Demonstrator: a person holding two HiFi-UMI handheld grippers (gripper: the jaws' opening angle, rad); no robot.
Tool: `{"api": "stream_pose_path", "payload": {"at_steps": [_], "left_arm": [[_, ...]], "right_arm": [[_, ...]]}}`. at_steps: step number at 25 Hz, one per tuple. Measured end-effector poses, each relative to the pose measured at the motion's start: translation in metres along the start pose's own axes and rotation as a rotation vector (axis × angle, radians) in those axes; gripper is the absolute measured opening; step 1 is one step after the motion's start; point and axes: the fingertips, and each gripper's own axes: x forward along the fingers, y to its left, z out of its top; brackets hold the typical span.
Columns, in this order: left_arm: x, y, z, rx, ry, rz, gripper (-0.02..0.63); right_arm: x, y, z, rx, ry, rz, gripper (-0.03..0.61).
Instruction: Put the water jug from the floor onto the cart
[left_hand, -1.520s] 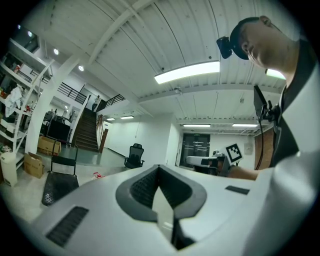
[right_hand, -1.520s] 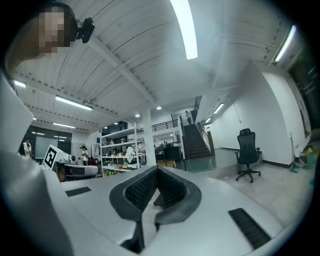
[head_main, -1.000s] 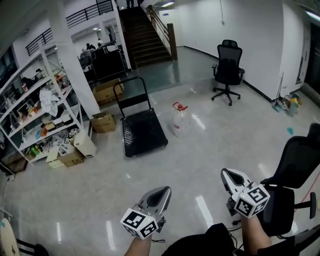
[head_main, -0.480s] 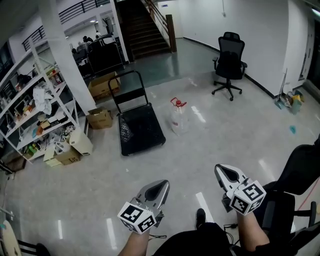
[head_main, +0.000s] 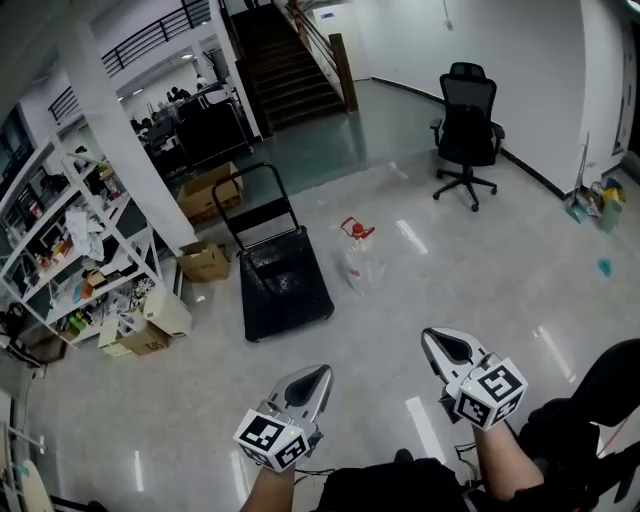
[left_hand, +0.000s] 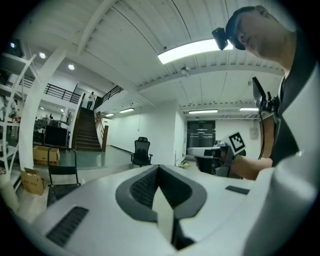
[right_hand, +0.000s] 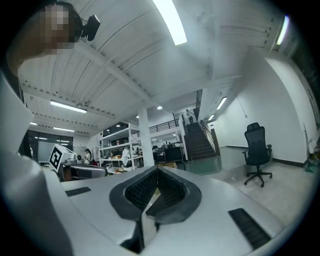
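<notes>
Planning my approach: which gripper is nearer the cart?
Left. In the head view the left gripper is almost straight below the cart; the right gripper is farther off, below and well to its right.

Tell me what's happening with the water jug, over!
Left gripper and right gripper both shut, empty. Water jug on floor, right of cart, untouched. Nothing seen in the way.

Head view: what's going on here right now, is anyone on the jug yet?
Not yet. A person holds a claw in each hand, the left claw and the right claw. Both are shut and empty, held low in front of them. The water jug stands on the floor beside the black cart, on its right in this view. It is some way ahead of both claws and untouched.
</notes>
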Motion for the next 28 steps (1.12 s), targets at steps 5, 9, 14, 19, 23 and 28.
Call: {"api": "stream_pose_path", "payload": {"at_steps": [5, 9, 14, 19, 23, 28], "left_arm": [[0.055, 0.026, 0.015, -0.009, 0.002, -0.005, 0.002], [0.089, 0.049, 0.014, -0.005, 0.001, -0.032, 0.002], [0.134, 0.106, 0.012, -0.015, -0.019, -0.053, 0.002], [0.172, 0.183, 0.024, -0.024, -0.046, -0.066, 0.002], [0.198, 0.255, 0.042, -0.033, -0.068, -0.06, 0.002], [0.229, 0.321, 0.05, -0.025, -0.069, -0.066, 0.002]], "right_arm": [[0.037, -0.048, 0.006, 0.014, 0.002, 0.027, 0.002], [0.065, -0.081, 0.0, 0.031, 0.01, -0.006, 0.002], [0.123, -0.114, -0.006, 0.01, 0.033, -0.029, 0.002], [0.199, -0.141, 0.005, -0.019, 0.04, -0.064, 0.002], [0.272, -0.163, 0.018, -0.025, 0.047, -0.085, 0.002], [0.346, -0.175, 0.022, -0.028, 0.054, -0.059, 0.002]]}}
